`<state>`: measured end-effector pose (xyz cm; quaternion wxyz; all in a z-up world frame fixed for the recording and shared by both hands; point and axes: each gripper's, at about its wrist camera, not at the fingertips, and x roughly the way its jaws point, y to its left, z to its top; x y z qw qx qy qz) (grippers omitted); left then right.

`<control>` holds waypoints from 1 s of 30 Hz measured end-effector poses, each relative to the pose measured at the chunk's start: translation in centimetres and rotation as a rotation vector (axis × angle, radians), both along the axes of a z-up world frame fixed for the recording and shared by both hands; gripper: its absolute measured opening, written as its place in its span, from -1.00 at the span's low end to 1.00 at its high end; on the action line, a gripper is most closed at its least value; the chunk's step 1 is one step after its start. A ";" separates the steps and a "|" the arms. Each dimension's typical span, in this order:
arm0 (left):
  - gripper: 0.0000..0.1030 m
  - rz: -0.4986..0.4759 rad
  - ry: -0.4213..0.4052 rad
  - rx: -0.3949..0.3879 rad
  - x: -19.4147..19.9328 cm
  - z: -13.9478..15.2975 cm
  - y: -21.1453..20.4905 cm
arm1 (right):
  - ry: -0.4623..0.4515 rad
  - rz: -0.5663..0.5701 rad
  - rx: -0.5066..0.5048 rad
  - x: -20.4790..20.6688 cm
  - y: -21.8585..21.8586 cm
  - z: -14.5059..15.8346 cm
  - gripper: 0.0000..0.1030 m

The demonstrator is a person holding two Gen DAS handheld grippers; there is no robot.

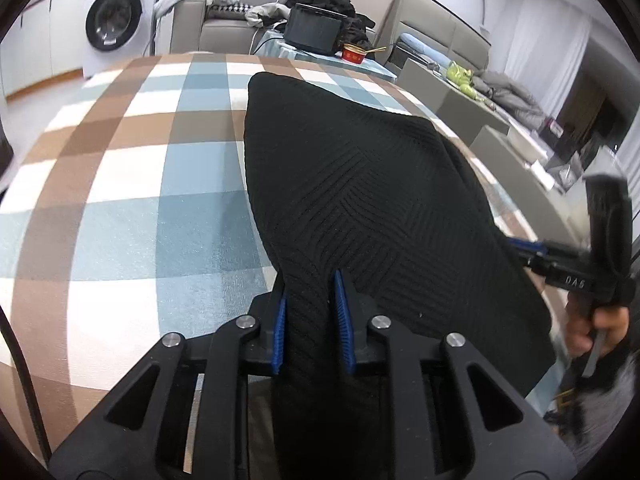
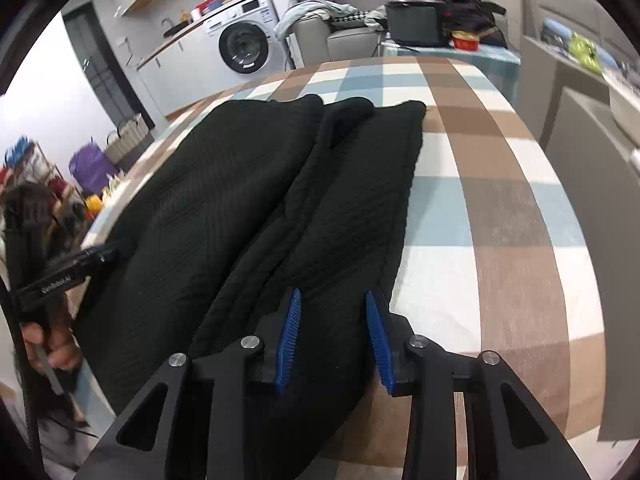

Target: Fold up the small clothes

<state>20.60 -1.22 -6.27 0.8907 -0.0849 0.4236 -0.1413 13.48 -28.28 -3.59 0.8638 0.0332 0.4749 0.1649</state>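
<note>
A black ribbed knit garment point(image 2: 256, 216) lies spread on the table point(image 1: 120, 184), which is covered in a brown, blue and white checked cloth. It reaches from the near edge towards the far one, and in the right wrist view it shows two long lobes side by side with a fold running between them.

The left gripper point(image 1: 310, 320) has its blue pads pressed on a bunched strip of the knit at the near edge, jaws narrow, so it holds the garment. The right gripper point(image 2: 334, 340) stands over the other near corner with cloth between its jaws; the pads look slightly clear of the fabric, though the dark knit makes contact hard to judge.

The garment looks soft, light and limp, with a textured weave that should not slip from ribbed pads. It will likely sag and drape rather than hold a shape, so it is best taken at the two near corners or along the hem and carried over evenly.

The checked table beyond the garment is bare, so nothing blocks a fold towards the far edge. Behind it stand a washing machine point(image 1: 116, 20), a sofa with heaped clothes, a small dark screen point(image 1: 314, 30) and a red bowl point(image 1: 354, 54), all well apart.
</note>
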 end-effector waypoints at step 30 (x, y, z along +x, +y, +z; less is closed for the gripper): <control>-0.68 0.141 -0.022 0.036 -7.9 1.5 7.1 | 0.040 0.150 0.157 -5.0 5.4 2.1 -0.29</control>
